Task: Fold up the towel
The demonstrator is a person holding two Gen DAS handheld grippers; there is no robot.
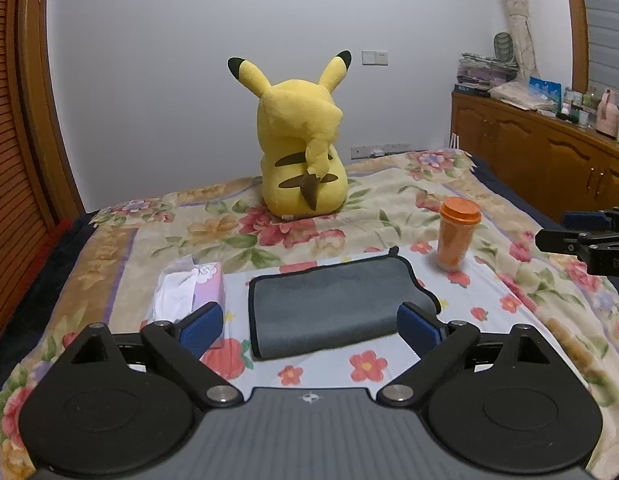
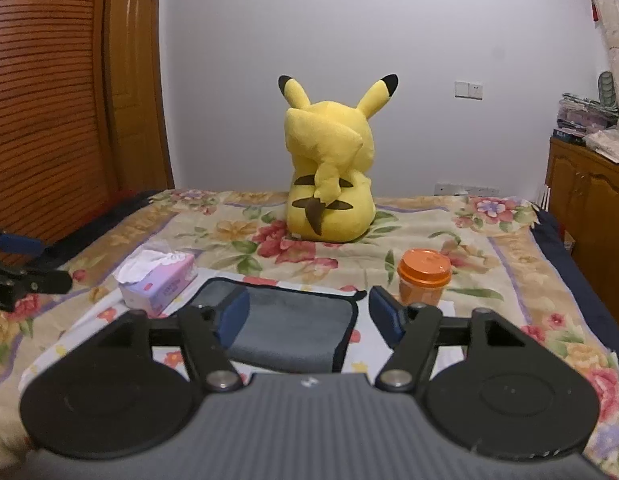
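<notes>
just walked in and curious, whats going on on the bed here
A person holds a gripper in each hand over a bed with a floral sheet, working on folding a towel. The grey towel already lies folded between a tissue pack and an orange cup. The left gripper and right gripper are both open, holding nothing. A yellow plush sits behind.

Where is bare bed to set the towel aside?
Free: the strip between the grey towel and the plush, and the bedspread right of the orange cup. Crowded: the tissue box sits close to the towel's left edge, the cup at its far right corner.
</notes>
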